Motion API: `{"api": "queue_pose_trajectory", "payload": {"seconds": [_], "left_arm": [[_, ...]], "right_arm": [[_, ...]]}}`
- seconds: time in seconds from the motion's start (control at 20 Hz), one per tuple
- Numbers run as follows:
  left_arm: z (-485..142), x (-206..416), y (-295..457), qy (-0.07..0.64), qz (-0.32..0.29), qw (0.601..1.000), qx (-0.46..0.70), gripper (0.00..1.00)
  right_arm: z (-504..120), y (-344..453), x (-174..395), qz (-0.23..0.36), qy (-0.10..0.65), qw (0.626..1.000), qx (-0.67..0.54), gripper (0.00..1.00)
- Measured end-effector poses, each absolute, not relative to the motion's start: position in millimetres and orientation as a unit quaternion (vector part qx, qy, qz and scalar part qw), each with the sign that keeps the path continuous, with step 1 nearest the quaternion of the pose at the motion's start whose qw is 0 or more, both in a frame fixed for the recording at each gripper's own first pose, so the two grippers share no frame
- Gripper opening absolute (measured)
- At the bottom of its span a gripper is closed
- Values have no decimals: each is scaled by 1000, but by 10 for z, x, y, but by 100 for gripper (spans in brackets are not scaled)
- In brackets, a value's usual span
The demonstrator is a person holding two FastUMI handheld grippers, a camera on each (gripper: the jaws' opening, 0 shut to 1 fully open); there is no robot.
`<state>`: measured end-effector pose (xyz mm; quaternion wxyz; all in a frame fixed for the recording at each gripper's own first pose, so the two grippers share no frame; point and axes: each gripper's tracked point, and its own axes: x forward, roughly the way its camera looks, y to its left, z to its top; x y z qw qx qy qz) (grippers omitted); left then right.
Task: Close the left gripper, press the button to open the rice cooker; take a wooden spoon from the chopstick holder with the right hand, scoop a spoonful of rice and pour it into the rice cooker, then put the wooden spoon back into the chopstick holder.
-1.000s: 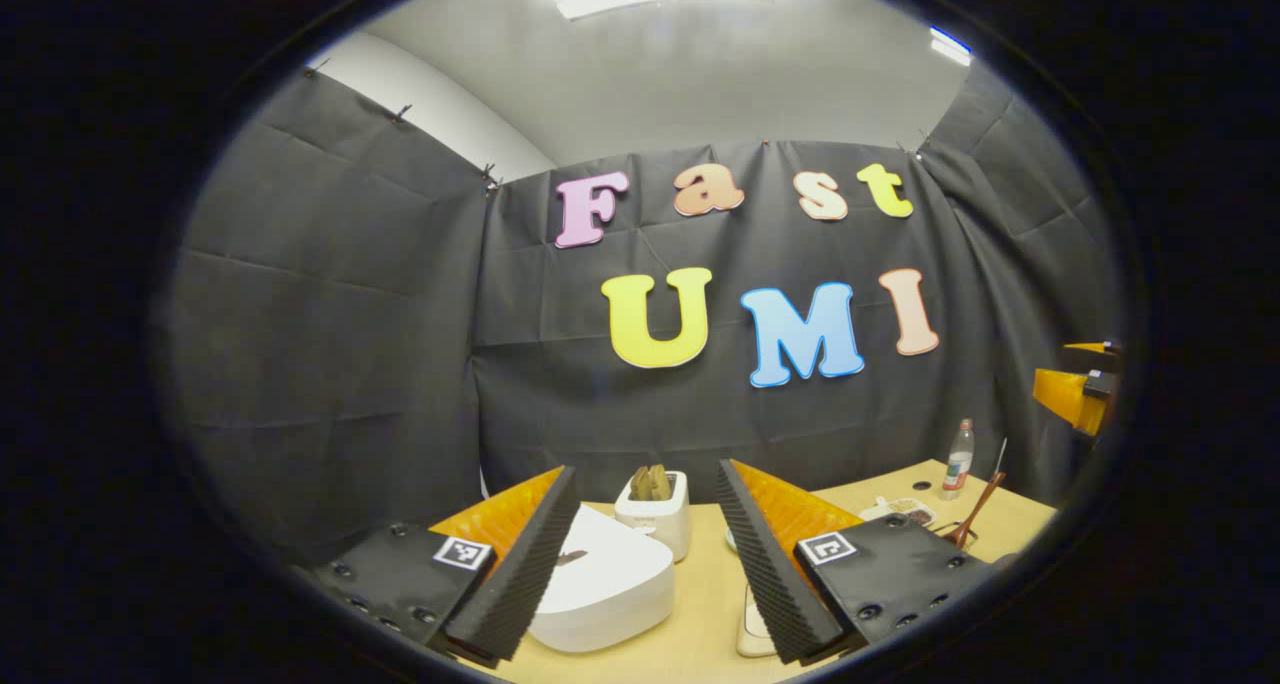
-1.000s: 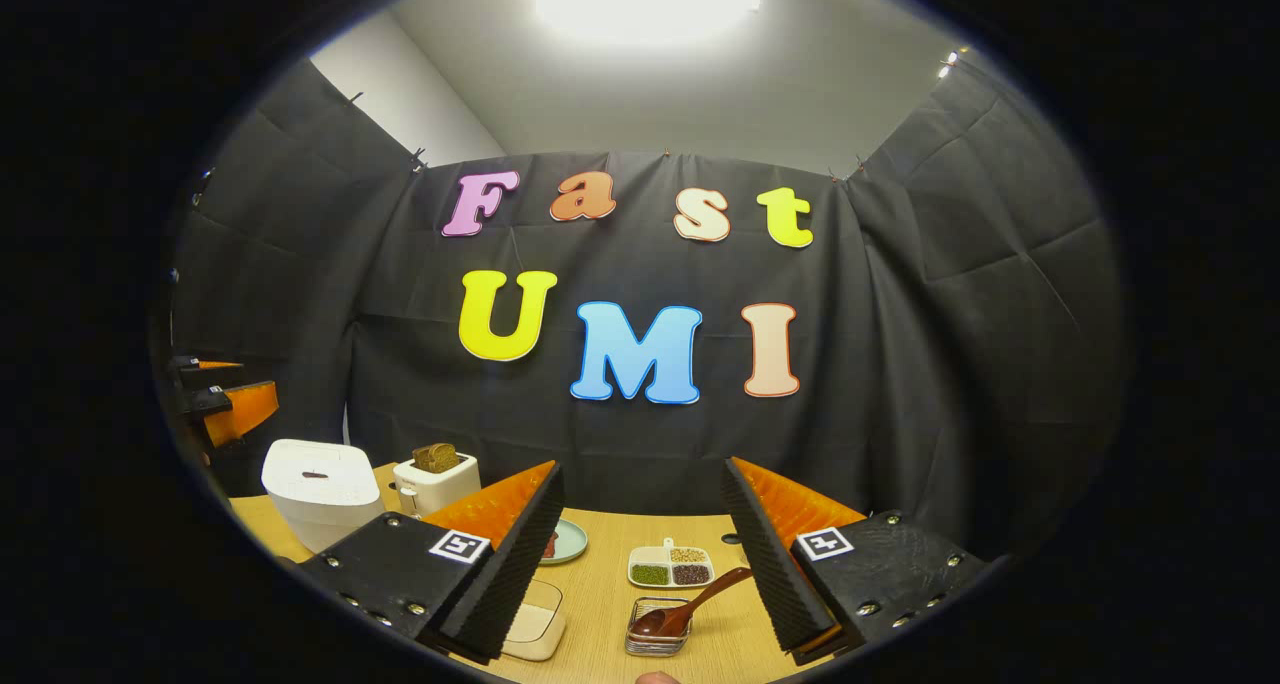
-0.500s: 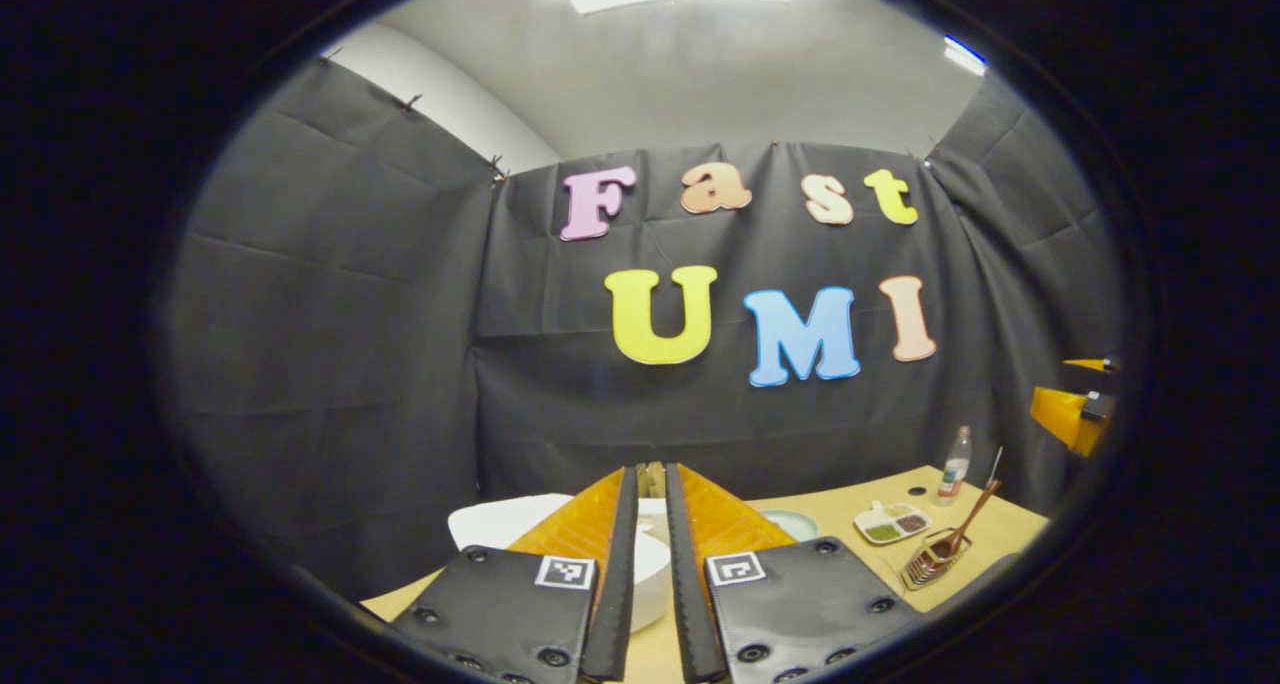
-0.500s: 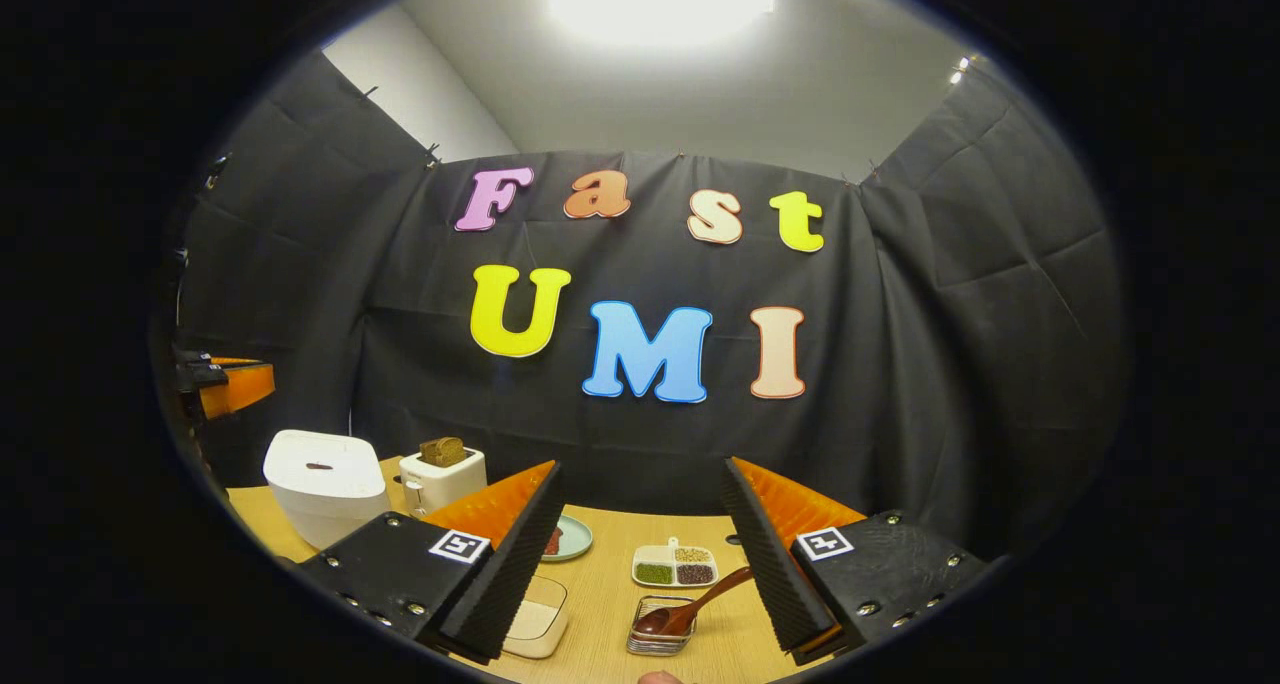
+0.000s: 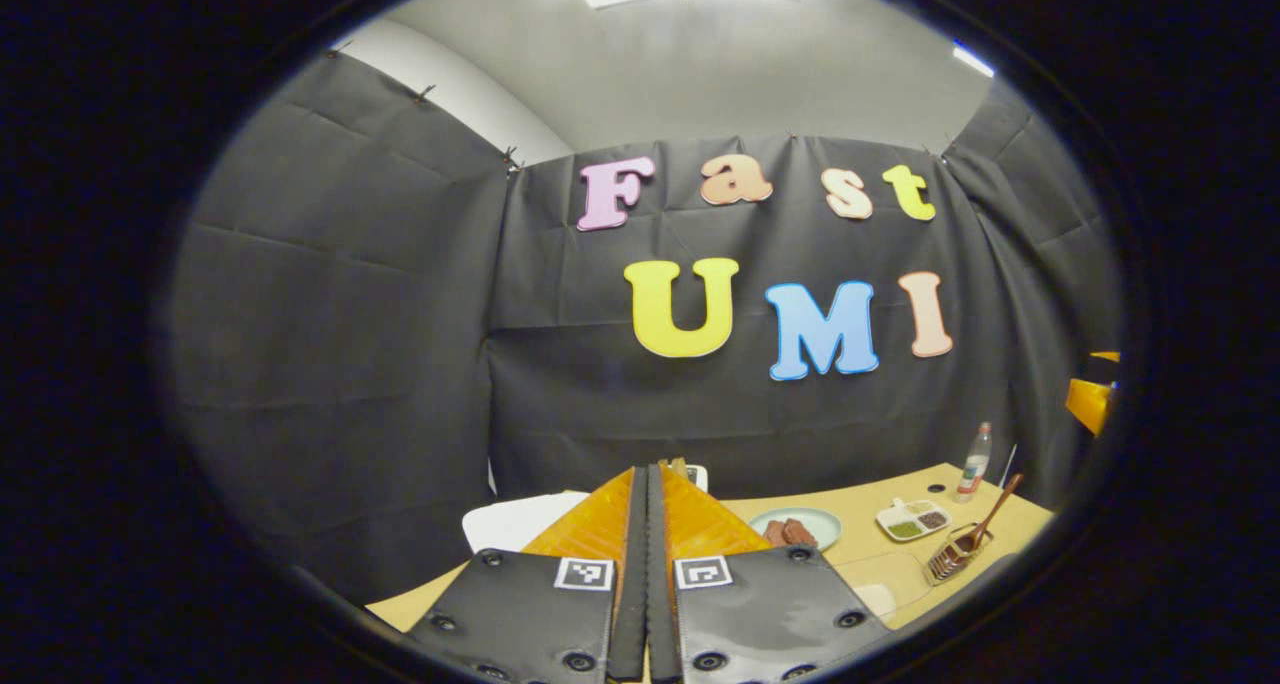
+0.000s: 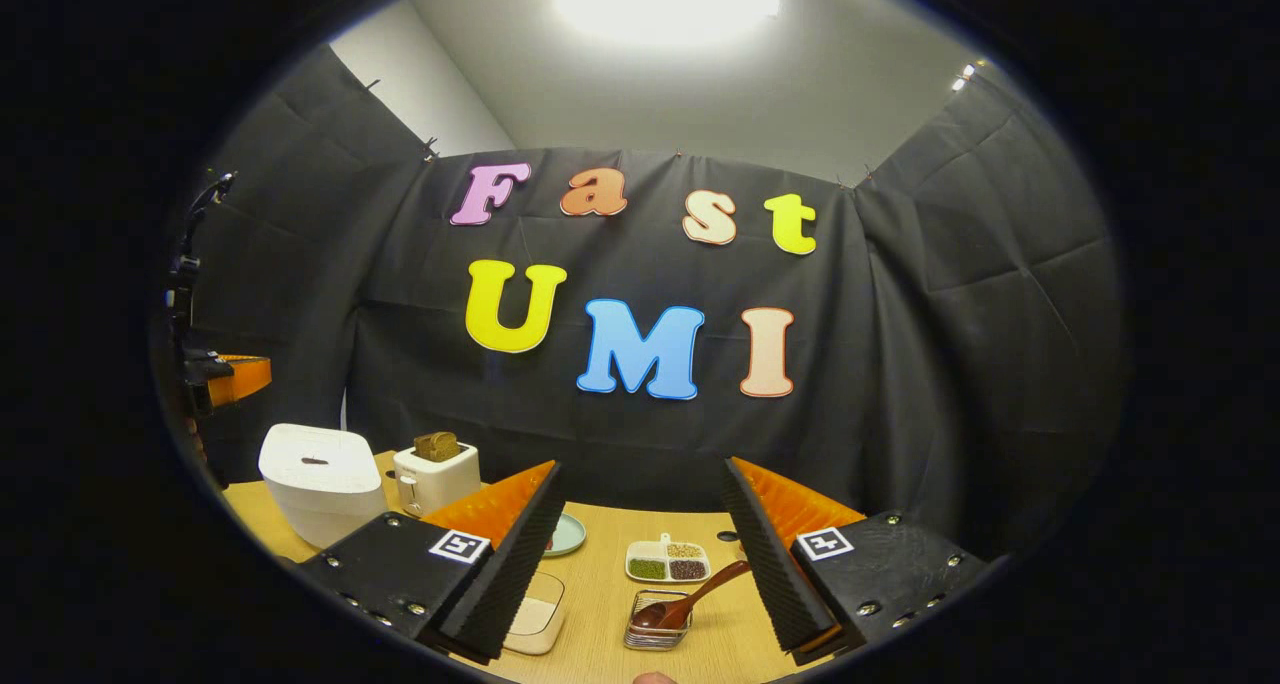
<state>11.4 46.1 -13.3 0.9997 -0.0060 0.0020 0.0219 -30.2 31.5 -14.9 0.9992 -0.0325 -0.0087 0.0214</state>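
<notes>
In the right gripper view the white rice cooker (image 6: 320, 479) stands shut at the table's left, a dark button (image 6: 314, 460) on its lid. A wooden spoon (image 6: 690, 604) leans out of the wire chopstick holder (image 6: 655, 632), low between the fingers of my open right gripper (image 6: 640, 469), which holds nothing. A clear container of rice (image 6: 535, 616) sits left of the holder. My left gripper (image 5: 648, 476) is shut on nothing, above and in front of the rice cooker (image 5: 510, 519), which its fingers partly hide. The spoon (image 5: 990, 519) and holder (image 5: 950, 559) lie far right there.
A white toaster (image 6: 435, 474) with bread stands right of the cooker. On the wooden table (image 6: 600, 584) are a green plate (image 6: 568, 534) and a divided dish of grains (image 6: 667, 561). A bottle (image 5: 975, 449) stands at the back right. The left gripper (image 6: 225, 379) hangs at the left edge.
The left gripper went from wide open to fully shut and its view shifted right and up relative to the cooker. The right gripper stayed open, barely moving.
</notes>
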Motion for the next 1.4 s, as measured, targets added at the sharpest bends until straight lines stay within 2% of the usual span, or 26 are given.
{"api": "queue_pose_trajectory", "payload": {"seconds": [0.35,0.55,0.75,1.15,1.25,1.4], "left_arm": [[-594,663,816,43,19,999,-12,8],[-991,970,954,90,8,995,-35,11],[-1475,1276,1051,141,6,989,-50,8],[-2046,1492,1105,198,5,979,-52,9],[-2125,1479,1074,206,0,977,-52,11],[-2147,1486,1073,207,7,978,-38,9]], "right_arm": [[-123,292,-389,-8,-7,999,-48,96],[-151,321,-412,-17,2,998,-63,96],[-195,342,-434,-23,11,998,-62,96],[-231,218,-469,-42,24,997,-61,96],[-245,180,-479,-45,25,997,-65,96],[-278,135,-475,-49,30,996,-65,96]]}}
